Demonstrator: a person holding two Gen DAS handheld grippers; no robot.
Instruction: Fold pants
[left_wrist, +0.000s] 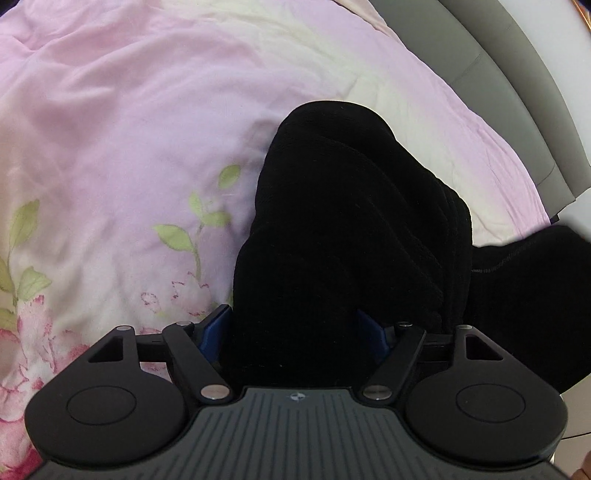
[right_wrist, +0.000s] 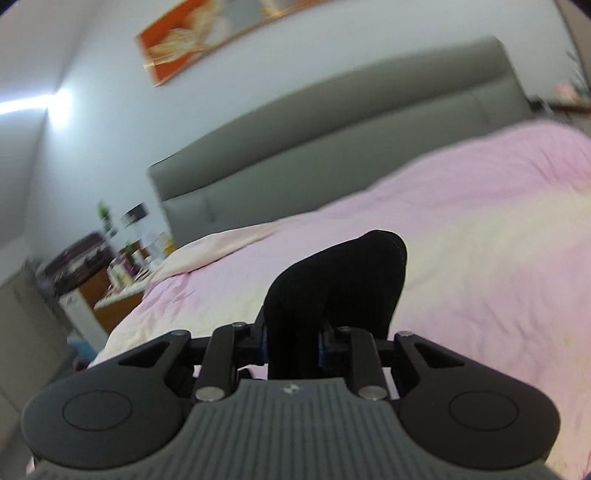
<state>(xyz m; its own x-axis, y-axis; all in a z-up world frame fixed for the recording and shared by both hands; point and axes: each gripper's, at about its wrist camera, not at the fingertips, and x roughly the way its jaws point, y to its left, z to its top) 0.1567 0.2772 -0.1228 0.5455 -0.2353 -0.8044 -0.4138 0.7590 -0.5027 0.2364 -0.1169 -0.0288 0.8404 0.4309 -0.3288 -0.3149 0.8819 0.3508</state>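
The black pants (left_wrist: 351, 221) are bunched in thick folds and rise between the blue pads of my left gripper (left_wrist: 295, 332), which is shut on them above the bed. A further part of the pants (left_wrist: 528, 288) hangs to the right. In the right wrist view my right gripper (right_wrist: 291, 343) is shut on another bunch of the black pants (right_wrist: 340, 280), which arches up and forward over the bedspread. The fingertips of both grippers are hidden by the cloth.
A pink and cream bedspread (left_wrist: 147, 129) with a flower print covers the bed. A grey padded headboard (right_wrist: 332, 125) stands behind. A cluttered bedside table (right_wrist: 110, 273) is at the left, and a picture (right_wrist: 207, 33) hangs on the wall.
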